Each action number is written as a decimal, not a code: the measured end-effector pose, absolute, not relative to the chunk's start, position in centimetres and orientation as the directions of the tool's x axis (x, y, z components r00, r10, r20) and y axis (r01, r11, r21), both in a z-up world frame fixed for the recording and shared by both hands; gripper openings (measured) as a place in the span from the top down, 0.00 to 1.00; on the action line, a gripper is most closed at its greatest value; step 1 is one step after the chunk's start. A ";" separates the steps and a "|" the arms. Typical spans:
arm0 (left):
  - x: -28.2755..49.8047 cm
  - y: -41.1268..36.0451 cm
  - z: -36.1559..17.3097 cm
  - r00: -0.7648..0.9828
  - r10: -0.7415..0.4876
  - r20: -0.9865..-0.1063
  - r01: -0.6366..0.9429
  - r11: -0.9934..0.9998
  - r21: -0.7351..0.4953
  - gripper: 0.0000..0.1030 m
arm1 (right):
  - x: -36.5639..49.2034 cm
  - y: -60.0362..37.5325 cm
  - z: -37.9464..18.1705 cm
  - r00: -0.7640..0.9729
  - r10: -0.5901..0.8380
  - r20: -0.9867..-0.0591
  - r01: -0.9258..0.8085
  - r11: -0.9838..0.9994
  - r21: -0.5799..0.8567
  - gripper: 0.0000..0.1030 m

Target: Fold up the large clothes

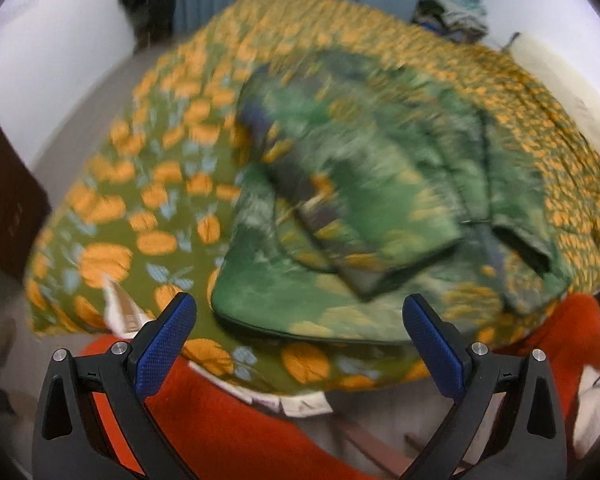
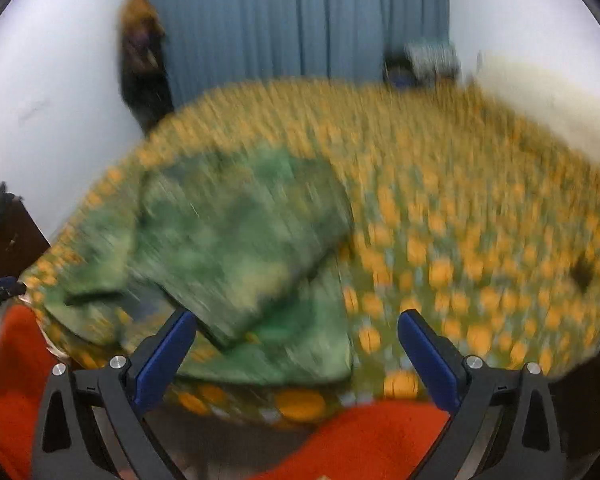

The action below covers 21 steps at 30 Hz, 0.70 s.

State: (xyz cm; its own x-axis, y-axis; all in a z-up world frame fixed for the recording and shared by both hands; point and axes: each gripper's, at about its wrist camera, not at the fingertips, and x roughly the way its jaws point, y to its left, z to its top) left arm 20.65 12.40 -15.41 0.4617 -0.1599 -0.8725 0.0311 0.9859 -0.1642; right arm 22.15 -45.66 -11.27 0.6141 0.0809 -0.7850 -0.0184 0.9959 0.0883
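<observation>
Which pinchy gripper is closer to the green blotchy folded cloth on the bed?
Probably the left gripper: the green blotchy folded cloth lies straight beyond its open fingers. The right gripper points past the cloth's edge. Blur makes it close.

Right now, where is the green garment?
The green garment lies partly folded on the orange-patterned bedspread, near the bed's front edge: centre-right in the left wrist view, left of centre in the right wrist view.

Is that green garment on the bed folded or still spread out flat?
Partly folded. The green garment shows layers doubled over each other with a straight folded edge, lying on the orange-patterned bedspread. Blur hides how neat it is.
</observation>
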 end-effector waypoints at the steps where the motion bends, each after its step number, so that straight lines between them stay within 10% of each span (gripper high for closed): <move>1: 21.3 12.9 -16.4 0.436 -0.174 -0.883 0.018 0.983 -0.185 0.01 | 23.1 -46.4 -12.9 0.581 0.097 -0.808 -0.001 0.993 0.119 0.00; 9: 24.2 12.3 -21.1 0.303 -0.214 -0.929 -0.006 0.974 -0.226 0.03 | 28.4 -47.9 -22.8 0.387 0.189 -0.902 0.081 0.968 0.238 0.00; 12: 24.1 11.4 -21.3 0.285 -0.182 -0.941 0.018 0.983 -0.184 0.27 | 29.0 -47.3 -24.3 0.327 0.214 -0.920 0.090 0.962 0.256 0.04; 14: 24.0 11.3 -21.3 0.279 -0.183 -0.943 0.026 0.983 -0.183 0.60 | 28.9 -47.0 -24.5 0.311 0.257 -0.915 0.081 0.952 0.295 0.42; 17: 23.4 11.1 -20.7 0.289 -0.173 -0.941 0.028 0.985 -0.173 0.79 | 28.7 -46.4 -23.8 0.327 0.233 -0.916 0.050 0.964 0.262 0.81; 21: 22.6 11.7 -19.8 0.303 -0.180 -0.936 0.023 0.983 -0.182 0.83 | 27.6 -46.2 -22.1 0.354 0.225 -0.908 0.041 0.966 0.256 0.86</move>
